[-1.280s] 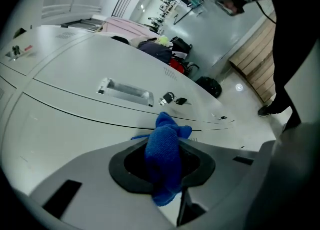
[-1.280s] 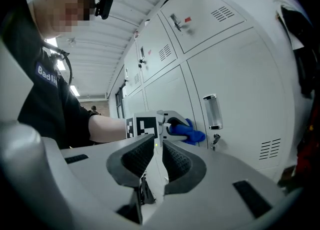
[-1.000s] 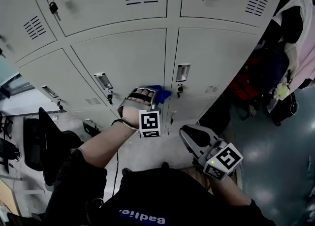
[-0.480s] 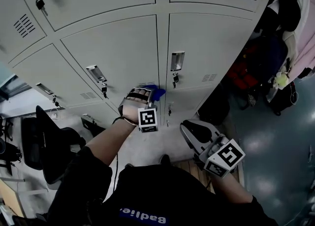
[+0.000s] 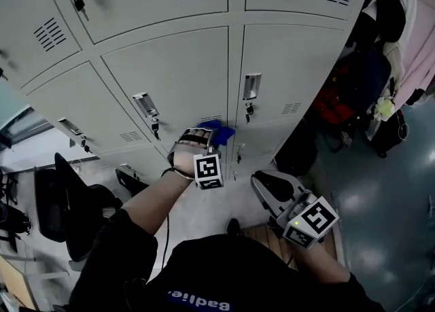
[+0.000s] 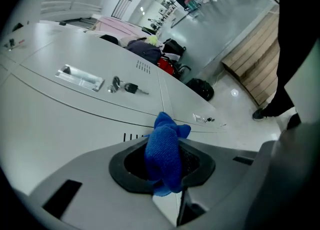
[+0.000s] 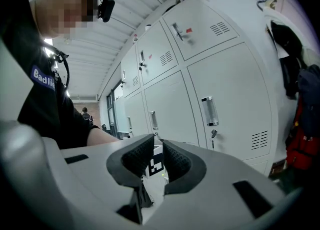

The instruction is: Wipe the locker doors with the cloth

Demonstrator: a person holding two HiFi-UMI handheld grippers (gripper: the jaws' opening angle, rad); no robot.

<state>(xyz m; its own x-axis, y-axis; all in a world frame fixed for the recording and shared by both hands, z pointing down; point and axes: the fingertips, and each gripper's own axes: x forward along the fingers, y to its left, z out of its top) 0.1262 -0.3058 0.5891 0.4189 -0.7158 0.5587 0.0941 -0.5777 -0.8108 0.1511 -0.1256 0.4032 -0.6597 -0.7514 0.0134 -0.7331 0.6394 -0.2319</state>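
Observation:
Grey locker doors [image 5: 177, 73] fill the upper head view, each with a metal handle [image 5: 251, 86] and a key in its lock. My left gripper [image 5: 204, 137] is shut on a blue cloth [image 5: 216, 129]. The cloth sits at the seam between two middle doors, near their lower edge and vent slots. In the left gripper view the cloth [image 6: 164, 154] bulges out between the jaws, its tip against the door [image 6: 75, 119]. My right gripper [image 5: 264, 183] hangs lower right, away from the lockers. Its jaws [image 7: 159, 149] are shut with nothing between them.
Coats and bags [image 5: 394, 39] hang and pile up to the right of the lockers, over a red bag [image 5: 336, 103]. A black office chair [image 5: 71, 202] stands at the lower left. Keys [image 6: 127, 88] dangle from the lock beside the handle [image 6: 80, 76].
My left gripper with the cloth has slid a little down the locker front, farther below the handle. The right gripper has hardly moved.

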